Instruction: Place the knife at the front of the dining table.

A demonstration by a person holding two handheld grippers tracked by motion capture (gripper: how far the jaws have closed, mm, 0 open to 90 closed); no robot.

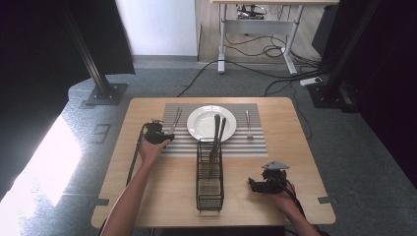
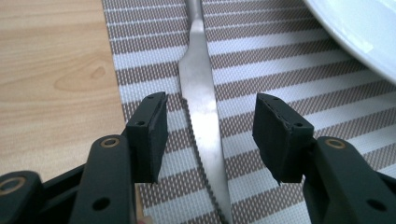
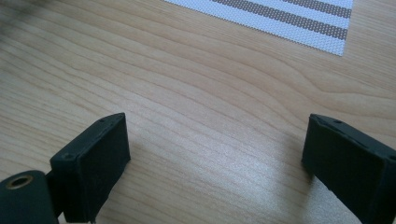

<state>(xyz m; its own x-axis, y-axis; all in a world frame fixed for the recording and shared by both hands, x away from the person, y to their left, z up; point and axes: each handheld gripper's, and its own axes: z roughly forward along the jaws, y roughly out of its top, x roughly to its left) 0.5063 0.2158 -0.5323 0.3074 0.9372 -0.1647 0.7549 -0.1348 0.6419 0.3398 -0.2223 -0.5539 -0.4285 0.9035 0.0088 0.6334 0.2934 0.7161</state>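
Fingers (image 2: 154, 135) of our left gripper (image 2: 210, 135) stand released, straddling the knife (image 2: 201, 107) without touching; it lies flat on the striped placemat (image 2: 280, 93), long axis six to twelve, serrated blade toward six. Right gripper (image 3: 215, 154) gapes over bare surface (image 3: 187, 84).

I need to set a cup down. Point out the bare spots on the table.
Free: the wood left of the basket, below the mat; the strip between basket and right tongs; the table's right edge beside the mat. Crowded: the mat, with plate, knife, fork and left tongs.
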